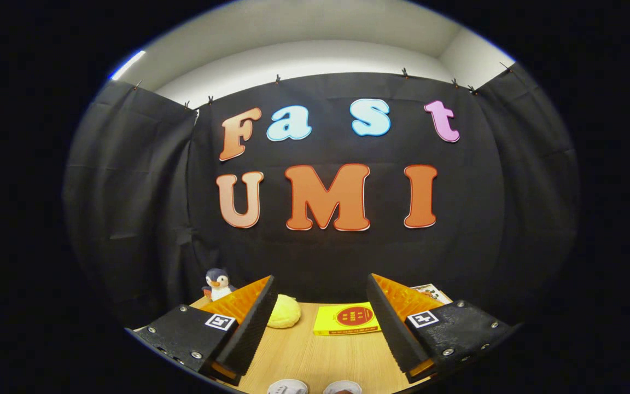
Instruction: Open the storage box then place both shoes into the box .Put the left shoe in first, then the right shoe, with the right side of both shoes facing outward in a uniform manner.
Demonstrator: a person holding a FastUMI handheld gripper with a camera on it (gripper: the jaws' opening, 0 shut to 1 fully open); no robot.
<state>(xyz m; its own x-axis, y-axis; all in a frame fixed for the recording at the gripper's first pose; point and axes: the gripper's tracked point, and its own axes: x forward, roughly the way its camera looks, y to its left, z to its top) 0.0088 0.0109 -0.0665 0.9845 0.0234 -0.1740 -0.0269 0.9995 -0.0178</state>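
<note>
My gripper (320,293) is held level above a wooden table (320,355), with its two fingers spread wide and nothing between them. Low between the fingers, at the near edge of the table, the tops of two pale shoes peek in: one shoe (287,387) on the left and another shoe (342,388) on the right. Most of each shoe is hidden.
Beyond the fingers, near the back of the table, lie a yellow rounded soft thing (284,311), a flat yellow box with a red round mark (348,319) and a printed card (431,291). A small penguin plush (217,283) stands at the back left.
</note>
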